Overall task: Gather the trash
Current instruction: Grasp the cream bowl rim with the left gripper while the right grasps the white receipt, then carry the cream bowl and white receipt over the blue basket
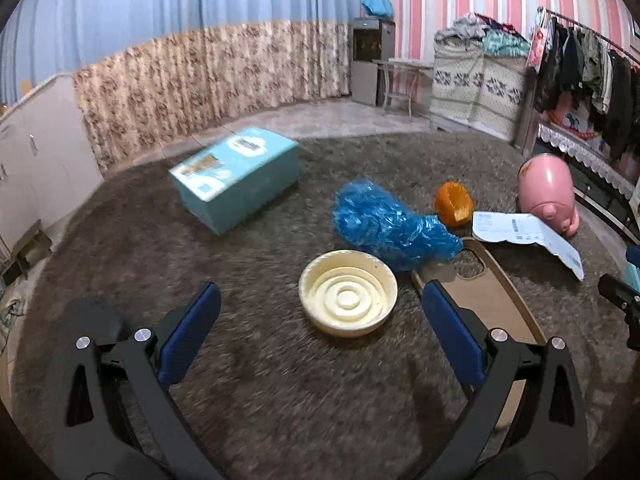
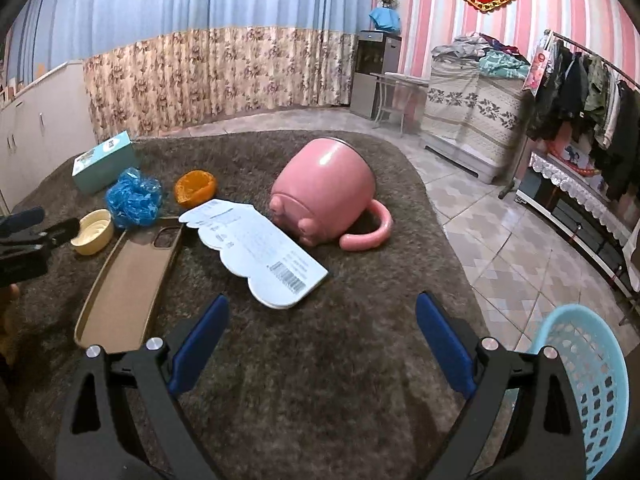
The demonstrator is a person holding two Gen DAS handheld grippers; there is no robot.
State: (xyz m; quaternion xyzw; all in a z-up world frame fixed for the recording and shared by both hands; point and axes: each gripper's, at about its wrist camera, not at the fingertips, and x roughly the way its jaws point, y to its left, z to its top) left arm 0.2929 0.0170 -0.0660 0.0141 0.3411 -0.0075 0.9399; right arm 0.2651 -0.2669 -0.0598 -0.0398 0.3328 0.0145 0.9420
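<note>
Both claws, left claw (image 1: 320, 320) and right claw (image 2: 322, 330), hang released and empty. Just beyond the cream bowl (image 1: 348, 294), the crumpled blue plastic bag (image 1: 390, 224) looks light, soft, crinkly; pinch a raised fold.

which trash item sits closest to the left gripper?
The cream round lid, just ahead of the left gripper; the blue plastic wad and orange peel lie farther back.
</note>
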